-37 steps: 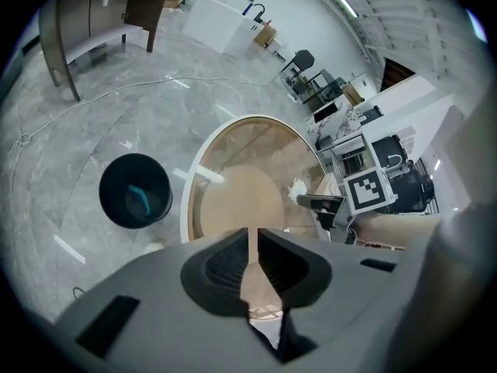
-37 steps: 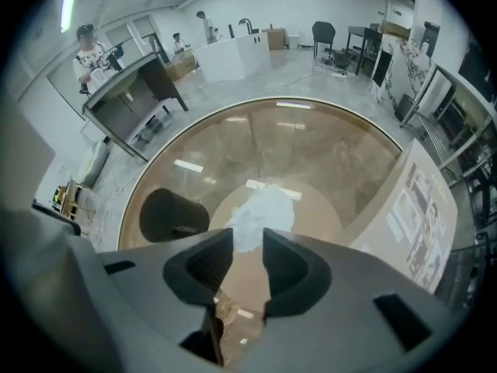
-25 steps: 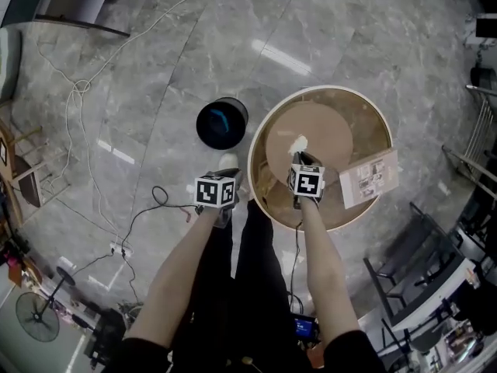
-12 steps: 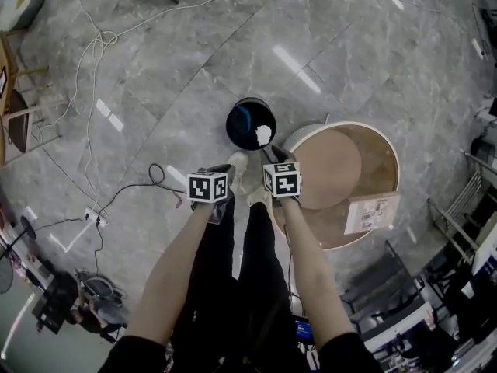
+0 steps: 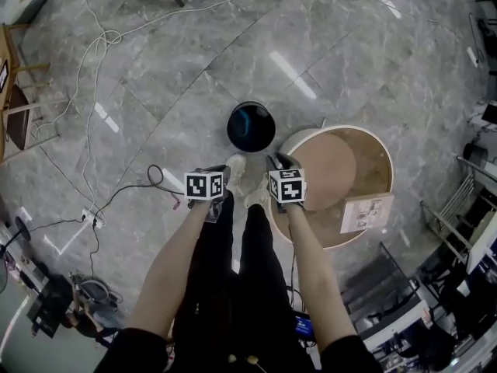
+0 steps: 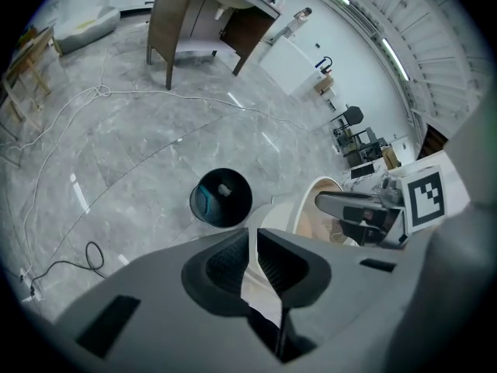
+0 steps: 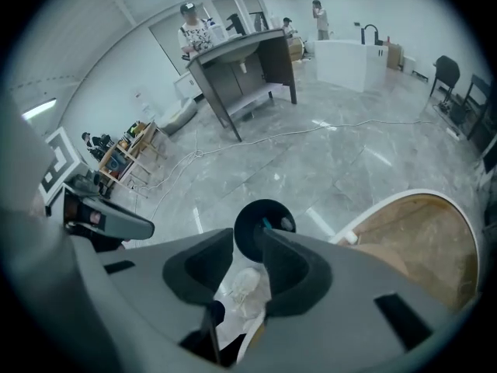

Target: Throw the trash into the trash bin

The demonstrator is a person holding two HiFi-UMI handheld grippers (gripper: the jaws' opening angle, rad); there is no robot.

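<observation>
The black round trash bin (image 5: 251,127) stands on the grey marble floor just left of the round wooden table (image 5: 365,158). In the left gripper view a small pale wad (image 6: 225,190) lies inside the bin (image 6: 220,198); in the right gripper view it is a small grey scrap (image 7: 286,224). My right gripper (image 5: 278,162) hangs near the bin and the table's left rim, its jaws opening with nothing between them (image 7: 247,243). My left gripper (image 5: 218,169) is to its left above the floor, its jaws (image 6: 252,235) almost together and empty.
A cardboard box (image 5: 366,212) lies on the table's right side. The person's white shoes (image 5: 235,169) are between the grippers. White and black cables (image 5: 101,45) cross the floor on the left. A desk (image 7: 245,64) and people stand far off.
The right gripper carried a white wad from the tabletop leftward to over the bin; its jaws have parted and the wad has left them. Both grippers shifted left towards the bin.
</observation>
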